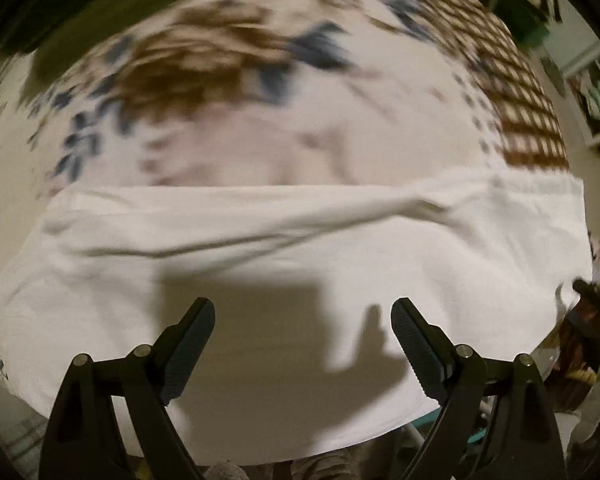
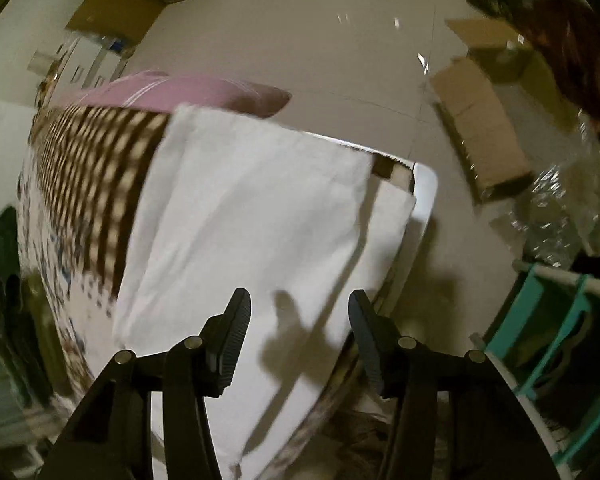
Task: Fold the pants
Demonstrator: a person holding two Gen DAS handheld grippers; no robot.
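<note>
The white pants (image 1: 300,248) lie folded into a wide band across the near edge of a table covered with a floral and checked cloth (image 1: 204,64). My left gripper (image 1: 302,308) is open and empty, hovering just above the pants' near part. In the right wrist view the same white pants (image 2: 244,216) run along the table's right edge, near its white corner (image 2: 428,188). My right gripper (image 2: 300,300) is open and empty above the pants' near end.
A pink item (image 2: 180,92) lies at the table's far end. Cardboard boxes (image 2: 480,132) and clear plastic wrap (image 2: 560,208) sit on the floor to the right. A teal rack (image 2: 560,320) stands near right. Dark green cloth (image 1: 112,16) lies at the far left.
</note>
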